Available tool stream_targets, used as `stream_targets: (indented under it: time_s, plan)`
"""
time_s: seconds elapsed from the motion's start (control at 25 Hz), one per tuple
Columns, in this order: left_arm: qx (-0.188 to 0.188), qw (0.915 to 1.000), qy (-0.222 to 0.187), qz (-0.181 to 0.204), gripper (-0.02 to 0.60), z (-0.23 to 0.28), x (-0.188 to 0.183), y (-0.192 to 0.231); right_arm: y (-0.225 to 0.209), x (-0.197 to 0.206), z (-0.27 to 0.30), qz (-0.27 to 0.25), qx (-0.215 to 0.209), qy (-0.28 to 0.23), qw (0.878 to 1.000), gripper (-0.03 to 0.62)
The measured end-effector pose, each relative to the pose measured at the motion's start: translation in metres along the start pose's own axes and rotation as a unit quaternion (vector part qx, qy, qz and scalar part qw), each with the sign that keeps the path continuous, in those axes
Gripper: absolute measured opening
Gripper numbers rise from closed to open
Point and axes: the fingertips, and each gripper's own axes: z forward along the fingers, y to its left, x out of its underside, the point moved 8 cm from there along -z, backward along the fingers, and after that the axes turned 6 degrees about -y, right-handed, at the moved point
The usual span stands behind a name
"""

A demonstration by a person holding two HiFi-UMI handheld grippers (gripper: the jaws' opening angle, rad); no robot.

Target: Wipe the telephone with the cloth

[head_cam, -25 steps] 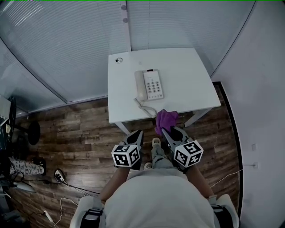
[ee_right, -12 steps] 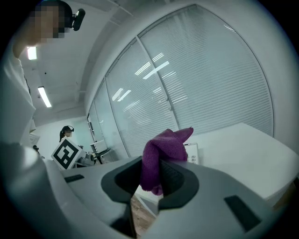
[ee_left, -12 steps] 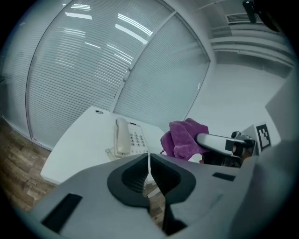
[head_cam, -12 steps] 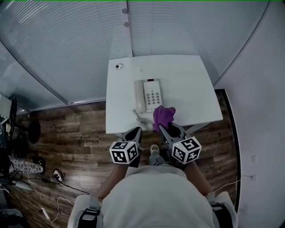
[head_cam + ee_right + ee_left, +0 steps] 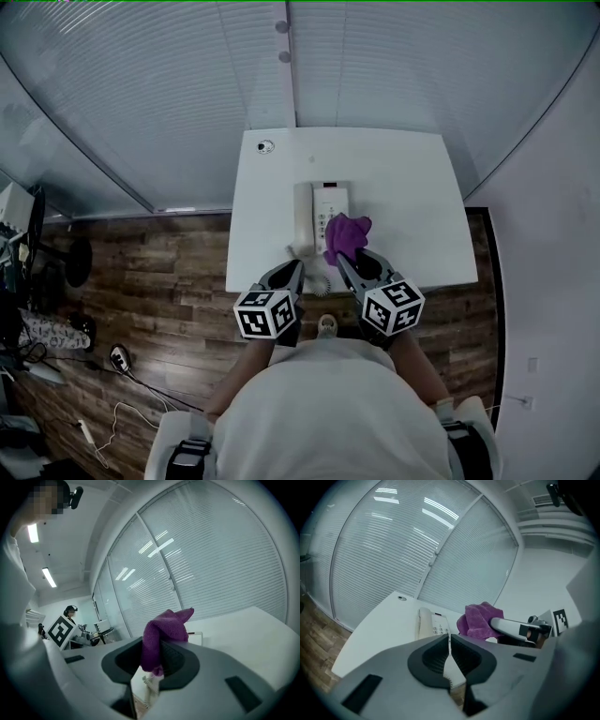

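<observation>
A white telephone lies on the white table, handset at its left, its coiled cord trailing toward the near edge. A purple cloth hangs bunched over the phone's near right part, pinched in my right gripper. In the right gripper view the cloth stands up between the jaws. My left gripper is shut with nothing in it, near the table's front edge left of the cord. From the left gripper view the telephone and the cloth lie ahead.
Slatted window blinds run behind the table. A small round grommet sits at the table's far left corner. Wooden floor lies to the left, with cables and a power strip on it.
Both grippers have moved forward over the table's near edge. The cloth went from in front of the table to above the telephone's near right part.
</observation>
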Motion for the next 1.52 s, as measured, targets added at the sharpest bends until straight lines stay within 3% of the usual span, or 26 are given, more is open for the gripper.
stream_targets:
  time_s: [0.92,1.52]
  plan:
    - [-0.11,0.9914,-0.044,-0.057,0.034,0.036,-0.016,0.043,-0.064,-0.041,0.131,-0.06,-0.102,0.036,0.992,0.098]
    - [-0.157,0.9842,-0.038,-0.073,0.034,0.03,-0.011,0.05,-0.097,-0.024,0.201,-0.071,-0.118,0.084,0.987,0.098]
